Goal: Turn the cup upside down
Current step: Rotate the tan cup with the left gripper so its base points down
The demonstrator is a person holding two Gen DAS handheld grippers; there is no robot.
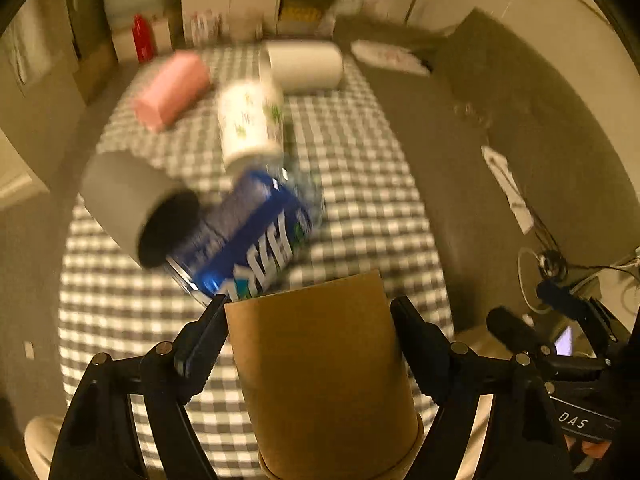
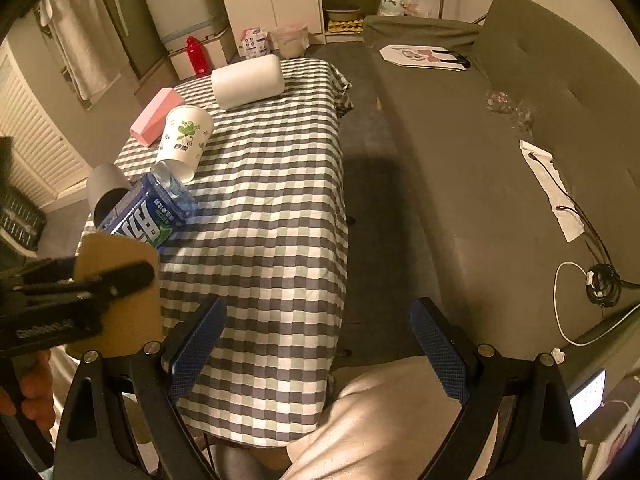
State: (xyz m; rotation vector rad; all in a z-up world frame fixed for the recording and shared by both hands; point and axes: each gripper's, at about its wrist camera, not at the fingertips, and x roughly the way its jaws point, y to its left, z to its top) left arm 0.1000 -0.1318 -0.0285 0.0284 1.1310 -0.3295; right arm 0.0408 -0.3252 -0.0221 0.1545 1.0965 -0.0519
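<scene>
My left gripper (image 1: pixel 310 308) is shut on a brown paper cup (image 1: pixel 328 376) and holds it above the near end of the checked table (image 1: pixel 360 208). The cup's rolled rim points toward the camera and its base points away, so it is tilted over. The same cup (image 2: pixel 120 300) shows at the left of the right wrist view, clamped in the left gripper's fingers (image 2: pixel 120 280). My right gripper (image 2: pixel 318 344) is open and empty, over the table's near right edge, apart from the cup.
On the table lie a blue labelled bottle (image 2: pixel 152 212), a grey tube (image 2: pixel 104 192), a white flowered cup (image 2: pixel 184 140), a pink box (image 2: pixel 154 116) and a white roll (image 2: pixel 248 80). A grey sofa (image 2: pixel 480 160) runs along the right, with cables (image 2: pixel 600 280).
</scene>
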